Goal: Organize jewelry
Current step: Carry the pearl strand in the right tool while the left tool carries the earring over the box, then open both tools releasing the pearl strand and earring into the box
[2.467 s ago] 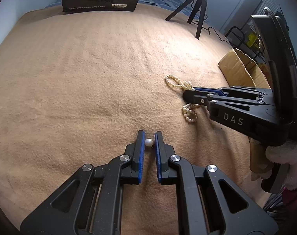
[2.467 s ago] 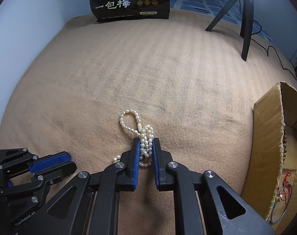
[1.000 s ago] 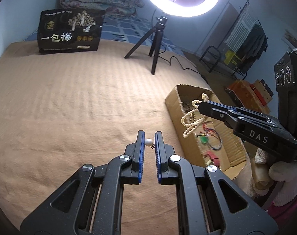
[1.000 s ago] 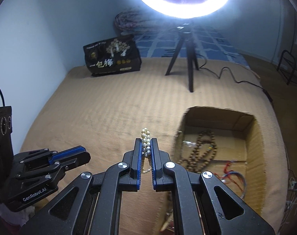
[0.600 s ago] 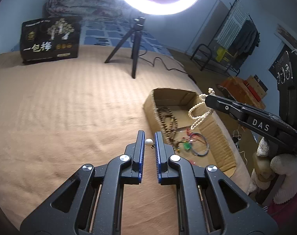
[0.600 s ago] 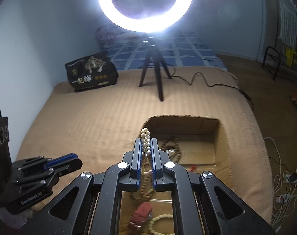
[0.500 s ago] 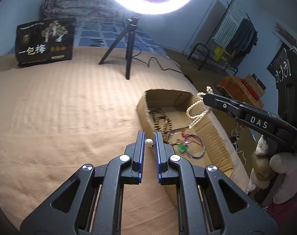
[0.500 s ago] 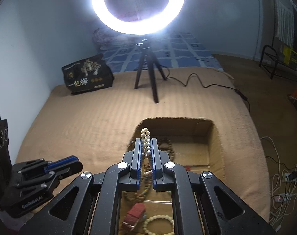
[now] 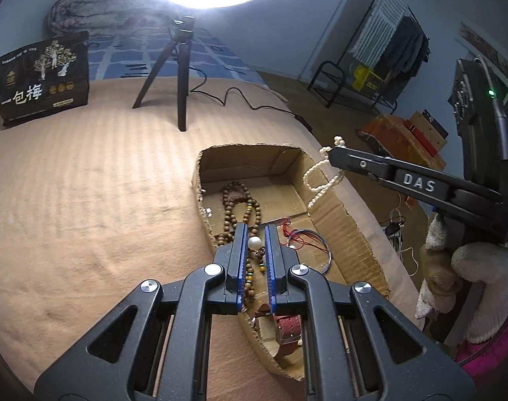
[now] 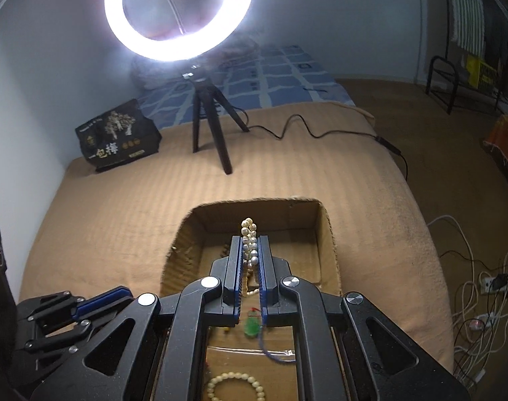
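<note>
Since half a second back both my grippers have slid further over the cardboard box point(image 9: 340, 214); in the left wrist view the box now sits right under the fingers, where before only its near corner did. The ring light point(image 10: 178, 13) has climbed toward the top edge in both views.

My left gripper point(image 9: 254, 234) is clamped almost closed on a single white pearl bead point(image 9: 254, 242), pinched between the blue pads near the tips, above the wooden bead necklace point(image 9: 235, 200) lying in the box. My right gripper point(image 10: 249, 245) is likewise nearly closed, on a pearl strand point(image 10: 250, 247); a few pearls poke out past the tips and the rest hangs below (left view shows the loop dangling over the box's far side wall).

Hard to read: the small item under the pearl bead, probably a stud or hook. A red watch strap point(image 9: 289, 327) is half hidden behind the left fingers. A green pendant point(image 10: 252, 327) and a cream bead bracelet point(image 10: 235, 386) show only between the right gripper's arms. A fluffy sleeve point(image 9: 468, 274) is cut off at the right edge.
</note>
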{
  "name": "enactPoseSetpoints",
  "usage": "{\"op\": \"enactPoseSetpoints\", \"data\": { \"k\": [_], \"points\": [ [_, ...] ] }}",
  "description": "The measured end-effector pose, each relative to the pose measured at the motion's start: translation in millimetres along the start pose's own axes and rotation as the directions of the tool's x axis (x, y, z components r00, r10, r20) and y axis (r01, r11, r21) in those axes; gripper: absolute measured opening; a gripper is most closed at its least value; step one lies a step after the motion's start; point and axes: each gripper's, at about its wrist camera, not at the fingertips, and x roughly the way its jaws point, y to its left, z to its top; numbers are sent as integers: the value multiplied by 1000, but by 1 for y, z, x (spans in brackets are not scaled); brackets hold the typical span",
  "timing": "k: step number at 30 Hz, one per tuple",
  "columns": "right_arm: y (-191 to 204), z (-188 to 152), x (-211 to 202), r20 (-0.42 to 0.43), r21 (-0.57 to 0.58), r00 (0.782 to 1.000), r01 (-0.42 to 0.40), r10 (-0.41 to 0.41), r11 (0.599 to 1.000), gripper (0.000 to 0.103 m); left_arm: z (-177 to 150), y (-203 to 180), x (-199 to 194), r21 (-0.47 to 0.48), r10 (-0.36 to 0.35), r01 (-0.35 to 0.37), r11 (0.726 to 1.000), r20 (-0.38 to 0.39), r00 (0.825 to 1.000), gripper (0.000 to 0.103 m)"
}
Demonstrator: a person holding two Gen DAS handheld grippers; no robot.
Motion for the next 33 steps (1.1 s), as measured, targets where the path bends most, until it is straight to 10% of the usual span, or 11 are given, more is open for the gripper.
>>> {"op": "enactPoseSetpoints", "data": {
  "k": [25, 29, 33],
  "points": [
    [-10, -5, 15, -53, 3, 998, 22, -22, 1000, 8, -2, -20, 9, 60, 4, -4, 998, 2, 1000, 8],
    [-8, -6, 16, -53, -5, 998, 40, -41, 999, 49, -3, -22, 8, 73, 21, -21, 997, 1, 1000, 11],
    [-10, -4, 14, -46, 2, 997, 66, -66, 998, 57, -3, -21, 6, 68, 35, -36, 997, 17, 999, 49]
  ]
}}
